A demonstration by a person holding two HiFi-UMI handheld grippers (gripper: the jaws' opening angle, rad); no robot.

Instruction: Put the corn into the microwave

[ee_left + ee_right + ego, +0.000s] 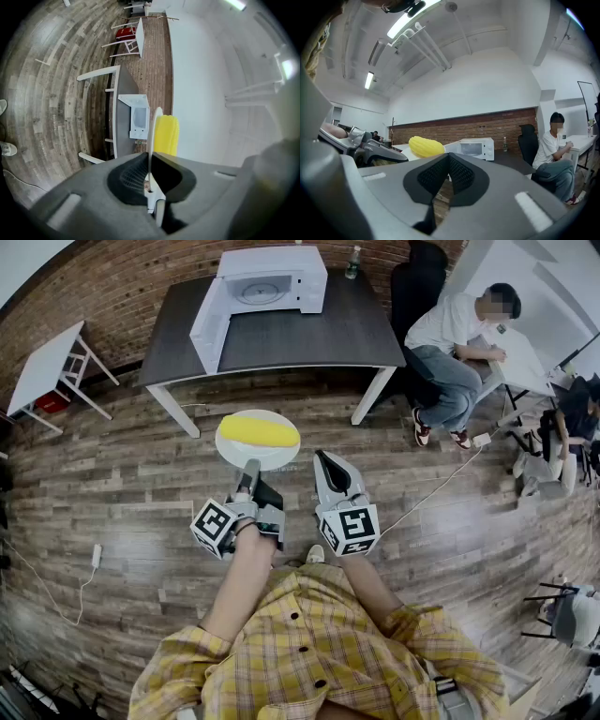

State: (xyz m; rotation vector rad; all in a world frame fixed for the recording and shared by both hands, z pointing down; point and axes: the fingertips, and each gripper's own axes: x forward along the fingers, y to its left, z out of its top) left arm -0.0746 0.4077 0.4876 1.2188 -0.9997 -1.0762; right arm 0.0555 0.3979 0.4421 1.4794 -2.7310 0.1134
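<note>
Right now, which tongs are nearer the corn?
Left. The left tongs clamp the plate carrying the corn; the right tongs sit shut beside the plate, not touching it.

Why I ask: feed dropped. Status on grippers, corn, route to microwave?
Left gripper shut on plate rim, corn lying on plate. Right gripper shut, empty. Microwave on table ahead, door open; nothing between.

L gripper [249, 468] is held out level in front of torso and rolled on its side, jaws clamped on near rim of plate [234, 452]. R gripper [324, 458] sits just beside it, level and upright, jaws closed tip to tip w/ nothing between. L forearm [242, 577] is bare and reaches fwd. Both elbows bent, yellow plaid sleeves [187, 662] bunched at elbows.
</note>
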